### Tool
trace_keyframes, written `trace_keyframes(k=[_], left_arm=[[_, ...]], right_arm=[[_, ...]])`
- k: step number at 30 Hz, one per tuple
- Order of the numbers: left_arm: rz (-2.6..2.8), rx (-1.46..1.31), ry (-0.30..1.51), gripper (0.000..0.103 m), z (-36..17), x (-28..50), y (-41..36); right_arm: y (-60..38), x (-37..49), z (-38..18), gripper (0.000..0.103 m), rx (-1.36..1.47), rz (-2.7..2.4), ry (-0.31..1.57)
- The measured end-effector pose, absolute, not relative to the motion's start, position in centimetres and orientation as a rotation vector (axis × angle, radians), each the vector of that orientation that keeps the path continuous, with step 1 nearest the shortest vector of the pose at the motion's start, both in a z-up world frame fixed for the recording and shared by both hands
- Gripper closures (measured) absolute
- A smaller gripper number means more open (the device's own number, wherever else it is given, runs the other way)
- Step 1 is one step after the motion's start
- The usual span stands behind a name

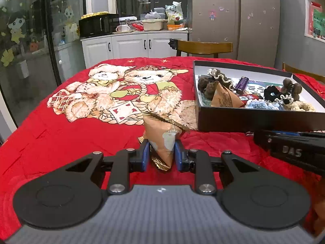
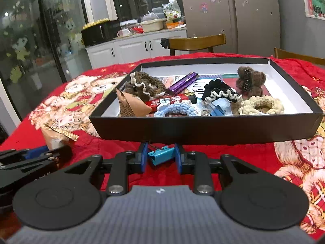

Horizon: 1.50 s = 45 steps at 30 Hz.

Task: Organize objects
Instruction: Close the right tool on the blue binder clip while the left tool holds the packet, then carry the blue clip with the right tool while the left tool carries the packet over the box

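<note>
Blue pads of the left hand-held gripper (image 1: 161,152) are pinching a tan, pyramid-shaped paper snack packet (image 1: 162,137) by its lower half, above the red quilted bear-print cloth (image 1: 61,134) that covers the tabletop. The right hand-held gripper (image 2: 161,155) is pressed onto a small teal metal binder clip (image 2: 160,155), which sits between its 2 blue pads just in front of the near wall of the shallow black cardboard box (image 2: 203,128).

My reading is that both pickups are made and the carry into the box is the step in hand. Each load must next be raised over the near wall and let go on a free patch of the white floor. The box is crowded already: a second tan packet (image 2: 132,103), a purple lighter (image 2: 181,83), a brown ruffled scrunchie (image 2: 144,85), a black-and-white scrunchie (image 2: 221,93), a brown plush claw clip (image 2: 250,79), a cream knitted scrunchie (image 2: 262,103) and a blue crocheted piece (image 2: 174,109).

Whether the clip is off the cloth I cannot tell; its underside is hidden by the fingers. The flat printed items on the box floor are too covered to identify. From the left wrist, the box's right end runs out of frame, and the right hand-held gripper shows only as a dark body at the edge.
</note>
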<state>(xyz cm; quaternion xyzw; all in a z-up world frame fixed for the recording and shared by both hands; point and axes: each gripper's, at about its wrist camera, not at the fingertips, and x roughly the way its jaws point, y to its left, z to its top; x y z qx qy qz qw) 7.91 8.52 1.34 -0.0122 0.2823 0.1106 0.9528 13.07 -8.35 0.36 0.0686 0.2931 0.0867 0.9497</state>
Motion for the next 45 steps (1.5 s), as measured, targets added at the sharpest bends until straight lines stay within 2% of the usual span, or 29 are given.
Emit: trace_keyframes(k=[26,38,45], left_arm=[[0.187,-0.005,0.504,0.073,2.1,6.5,7.6],[0.123,0.014,0.456,0.073,3.3,5.4,4.9],[0.086,-0.026,0.44,0.073,7.4,7.0,2.2]], right_arm=[[-10.4,12.6,2.2,0.072,0.262,0.285,0.566],[-11.7,13.1,6.0,0.072,0.345,0.301,0.557],[-15.8,14.3,9.9,0.072,0.418,0.28,0.51]])
